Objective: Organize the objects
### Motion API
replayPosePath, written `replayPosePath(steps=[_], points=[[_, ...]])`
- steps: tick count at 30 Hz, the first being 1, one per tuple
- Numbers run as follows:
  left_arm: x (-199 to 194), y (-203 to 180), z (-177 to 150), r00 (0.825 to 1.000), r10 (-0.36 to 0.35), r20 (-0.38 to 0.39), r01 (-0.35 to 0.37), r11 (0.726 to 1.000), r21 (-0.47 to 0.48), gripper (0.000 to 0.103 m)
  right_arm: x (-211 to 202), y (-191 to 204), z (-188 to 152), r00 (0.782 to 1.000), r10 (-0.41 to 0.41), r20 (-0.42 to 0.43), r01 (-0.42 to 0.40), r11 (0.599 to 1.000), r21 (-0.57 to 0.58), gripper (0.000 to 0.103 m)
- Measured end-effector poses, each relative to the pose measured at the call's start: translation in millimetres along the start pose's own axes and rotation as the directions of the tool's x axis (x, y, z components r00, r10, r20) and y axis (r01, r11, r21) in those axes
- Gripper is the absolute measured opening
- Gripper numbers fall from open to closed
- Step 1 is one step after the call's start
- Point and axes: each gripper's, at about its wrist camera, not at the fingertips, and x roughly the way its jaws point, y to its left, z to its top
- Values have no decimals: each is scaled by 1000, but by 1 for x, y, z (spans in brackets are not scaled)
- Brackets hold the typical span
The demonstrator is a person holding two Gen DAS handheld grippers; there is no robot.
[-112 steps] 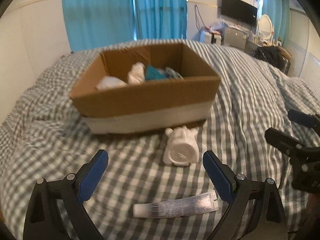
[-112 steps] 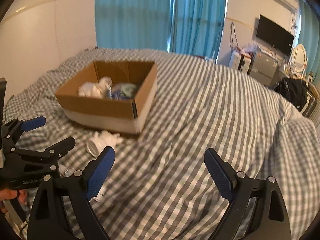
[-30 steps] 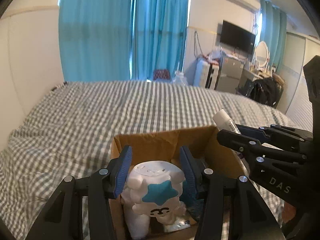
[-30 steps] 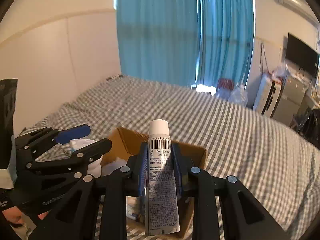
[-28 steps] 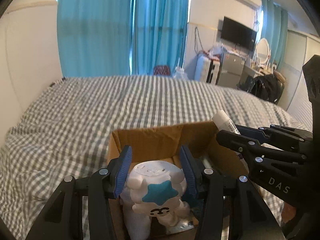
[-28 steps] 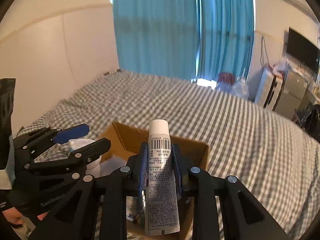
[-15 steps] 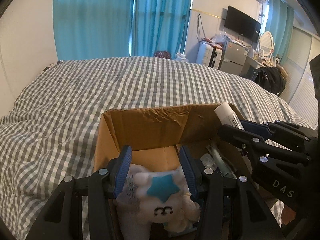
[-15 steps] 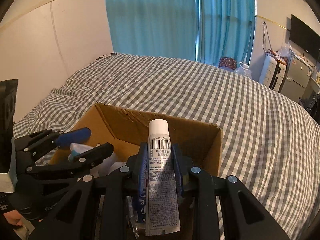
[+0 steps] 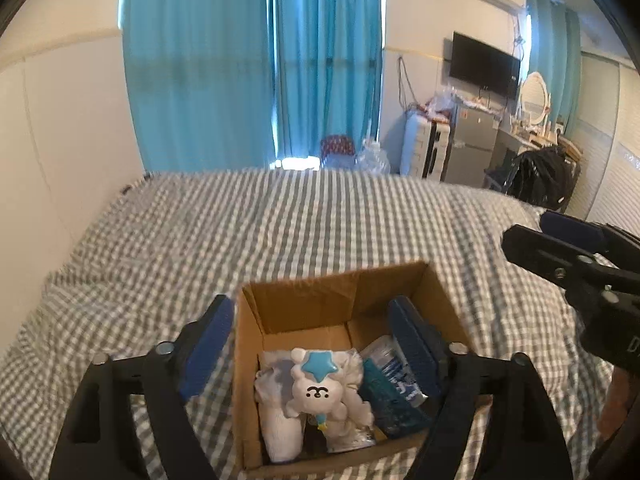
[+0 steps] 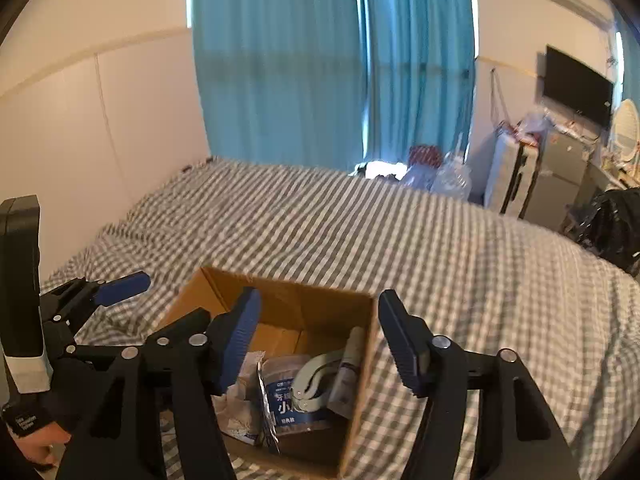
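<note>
A cardboard box sits on the checked bed. A white plush toy with a blue star lies inside it among white and blue packets. My left gripper is open and empty above the box. In the right wrist view the box holds a white tube by its right wall, next to a grey clip and a blue packet. My right gripper is open and empty above the box. The right gripper also shows in the left wrist view, and the left gripper in the right wrist view.
The grey checked bedding spreads all around the box. A wall runs along the left. Blue curtains, a fridge, a suitcase and a dark bag stand beyond the bed.
Both grippers have opened and risen. The plush toy has dropped from the left gripper into the box, and the tube has dropped from the right gripper into the box.
</note>
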Motion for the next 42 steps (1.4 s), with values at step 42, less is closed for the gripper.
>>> replayPosePath(steps=[42], points=[[-174, -20, -119, 920, 156, 361, -121, 986, -117, 103, -180, 19, -120, 922, -171, 347, 180, 984, 7, 103]])
